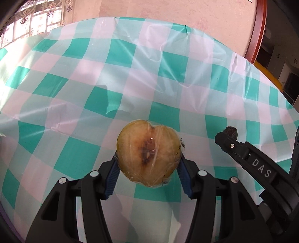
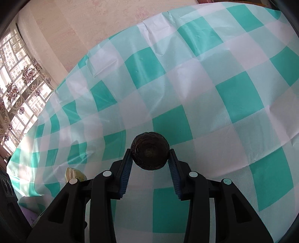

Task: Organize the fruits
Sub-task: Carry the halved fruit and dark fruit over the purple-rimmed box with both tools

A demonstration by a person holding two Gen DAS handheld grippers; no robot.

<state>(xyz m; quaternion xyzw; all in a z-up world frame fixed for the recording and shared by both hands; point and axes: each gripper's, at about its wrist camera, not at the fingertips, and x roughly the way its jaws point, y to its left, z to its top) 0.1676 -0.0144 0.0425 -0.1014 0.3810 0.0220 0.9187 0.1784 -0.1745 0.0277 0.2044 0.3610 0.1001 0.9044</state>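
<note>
My left gripper (image 1: 148, 158) is shut on a halved yellow fruit wrapped in clear film (image 1: 148, 152), cut face and brown core towards the camera, held above the checked tablecloth (image 1: 130, 74). At the right of the left wrist view the right gripper (image 1: 230, 133) reaches in with a small dark round fruit (image 1: 231, 131) at its tip. In the right wrist view that dark, rough-skinned round fruit (image 2: 149, 151) sits pinched between the blue pads of my right gripper (image 2: 150, 155), above the cloth. A corner of the wrapped fruit (image 2: 74, 173) shows at the lower left.
The table under the teal and white checked cloth (image 2: 205, 93) ends at a pink wall (image 1: 168, 11). A window with a lace curtain (image 2: 16, 78) is at the left. A dark red door frame (image 1: 259, 28) stands at the right.
</note>
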